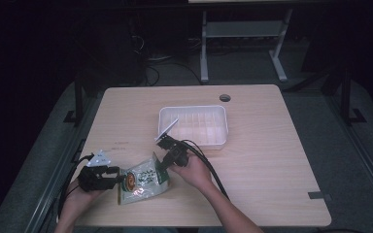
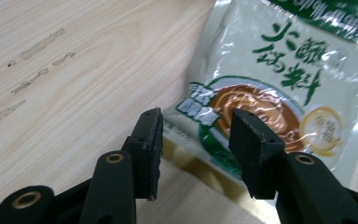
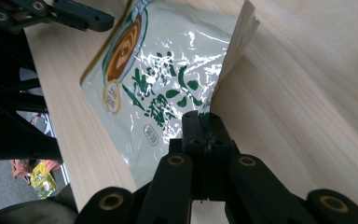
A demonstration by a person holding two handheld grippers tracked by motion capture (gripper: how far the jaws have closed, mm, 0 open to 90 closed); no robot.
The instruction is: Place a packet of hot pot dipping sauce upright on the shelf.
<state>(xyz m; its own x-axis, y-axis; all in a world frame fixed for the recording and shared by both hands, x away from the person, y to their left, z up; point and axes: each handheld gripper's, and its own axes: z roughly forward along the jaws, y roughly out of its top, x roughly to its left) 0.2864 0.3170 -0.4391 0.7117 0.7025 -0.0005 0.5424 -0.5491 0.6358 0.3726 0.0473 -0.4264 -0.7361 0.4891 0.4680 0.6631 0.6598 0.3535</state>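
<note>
The right gripper (image 3: pixel 204 123) is pinching the edge of a glossy white-and-green foil packet (image 3: pixel 163 79) lying on the light wooden table (image 1: pixel 272 160); the left gripper (image 2: pixel 196 135) is sitting spread at its far end, the packet's corners cut off.

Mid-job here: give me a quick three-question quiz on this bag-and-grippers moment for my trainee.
1. True or false: the right gripper is clamped on an edge of the green-and-white bag.
2. How do the left gripper jaws stand? A) shut on the bag B) apart, either side of the bag's edge C) inside the tray
3. What sits on the table beyond the bag?

Key: 1 true. 2 B. 3 a white plastic tray.
</note>
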